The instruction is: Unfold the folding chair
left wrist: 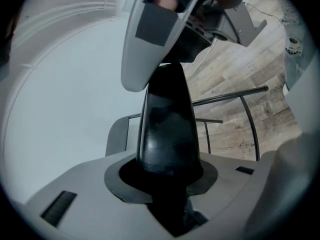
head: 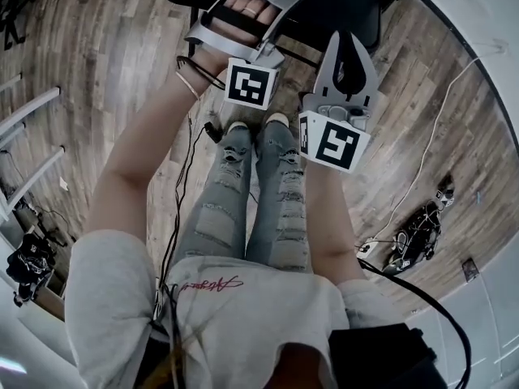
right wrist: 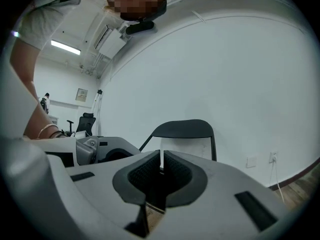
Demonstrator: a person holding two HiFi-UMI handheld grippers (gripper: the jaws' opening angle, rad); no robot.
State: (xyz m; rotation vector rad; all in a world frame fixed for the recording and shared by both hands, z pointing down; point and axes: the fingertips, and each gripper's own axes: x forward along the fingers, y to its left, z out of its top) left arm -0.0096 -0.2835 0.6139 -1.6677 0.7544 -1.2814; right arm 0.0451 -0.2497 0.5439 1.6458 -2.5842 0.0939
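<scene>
The black folding chair point(head: 324, 2) stands right in front of me at the top of the head view. My left gripper point(head: 268, 6) reaches onto its left edge. In the left gripper view a glossy black chair panel point(left wrist: 167, 119) runs edge-on between the jaws of that gripper point(left wrist: 167, 170) and fills the gap. My right gripper point(head: 350, 43) hovers to the right over the chair, shut with nothing in it. In the right gripper view its pads point(right wrist: 161, 169) leave only a slit, and the chair's curved backrest point(right wrist: 182, 129) rises beyond against the white wall.
Wood floor point(head: 105, 63) lies all round, with a white wall point(right wrist: 240, 84) behind the chair. A white cable point(head: 438, 128) and black gear point(head: 418, 237) lie on the floor to the right. White racks point(head: 28, 112) stand at the left. Thin chair frame tubes point(left wrist: 235, 95) cross above the floor.
</scene>
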